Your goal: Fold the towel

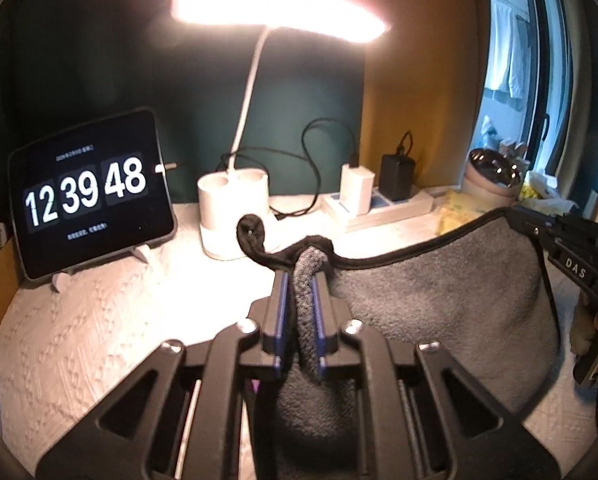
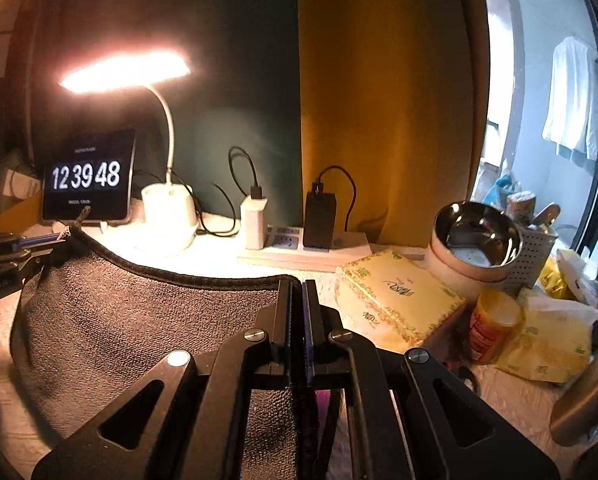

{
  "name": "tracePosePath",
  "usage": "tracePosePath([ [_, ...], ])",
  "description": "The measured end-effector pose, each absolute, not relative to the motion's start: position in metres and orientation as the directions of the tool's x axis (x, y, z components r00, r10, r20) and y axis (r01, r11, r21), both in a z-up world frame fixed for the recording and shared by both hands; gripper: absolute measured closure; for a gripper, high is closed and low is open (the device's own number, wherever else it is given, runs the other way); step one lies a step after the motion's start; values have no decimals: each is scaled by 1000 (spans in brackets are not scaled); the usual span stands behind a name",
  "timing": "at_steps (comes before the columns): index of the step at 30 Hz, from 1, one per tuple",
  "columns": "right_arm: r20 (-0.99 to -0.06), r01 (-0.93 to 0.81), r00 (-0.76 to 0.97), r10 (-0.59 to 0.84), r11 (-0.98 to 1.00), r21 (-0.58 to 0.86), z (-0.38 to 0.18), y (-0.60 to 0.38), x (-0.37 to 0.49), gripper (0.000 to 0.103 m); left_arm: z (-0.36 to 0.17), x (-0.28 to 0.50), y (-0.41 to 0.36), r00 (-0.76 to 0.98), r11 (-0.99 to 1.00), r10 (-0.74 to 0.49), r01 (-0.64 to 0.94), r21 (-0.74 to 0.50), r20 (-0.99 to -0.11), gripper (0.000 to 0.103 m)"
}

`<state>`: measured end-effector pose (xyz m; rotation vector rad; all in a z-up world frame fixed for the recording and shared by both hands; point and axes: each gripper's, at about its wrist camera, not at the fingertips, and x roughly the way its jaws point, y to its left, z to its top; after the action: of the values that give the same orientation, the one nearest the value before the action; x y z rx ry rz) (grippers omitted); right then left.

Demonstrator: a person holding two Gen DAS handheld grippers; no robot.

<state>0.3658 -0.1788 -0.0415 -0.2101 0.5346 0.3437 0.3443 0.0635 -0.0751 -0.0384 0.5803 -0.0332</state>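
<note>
Both grippers pinch the grey towel (image 1: 439, 300), stretched between them above the desk: left gripper (image 1: 303, 276) clamped on a bunched corner, right gripper (image 2: 297, 292) closed on the hem. Risk: lamp (image 1: 233, 216) at 12 o'clock; the dangling edge could snag it.

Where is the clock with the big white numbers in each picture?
Left wrist view: the clock tablet stands at the left, left of the white lamp base.
Right wrist view: the clock tablet sits smaller, far left, beyond the grey towel.
Shared landmark: the white lamp base, just right of the clock in both.
</note>
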Motion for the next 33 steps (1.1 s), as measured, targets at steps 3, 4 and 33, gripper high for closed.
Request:
tracePosePath([
  [3, -550, -369, 795, 255, 924, -104, -54, -177, 377, 98, -86, 356, 64, 819, 999, -39, 16, -46, -572, 91],
  [4, -555, -368, 793, 253, 924, -104, -57, -176, 379, 98, -91, 360, 65, 812, 999, -38, 14, -46, -582, 91],
  [33, -784, -306, 611, 114, 946, -102, -111, -171, 435, 97, -140, 410, 71, 640, 997, -34, -36, -75, -768, 81],
])
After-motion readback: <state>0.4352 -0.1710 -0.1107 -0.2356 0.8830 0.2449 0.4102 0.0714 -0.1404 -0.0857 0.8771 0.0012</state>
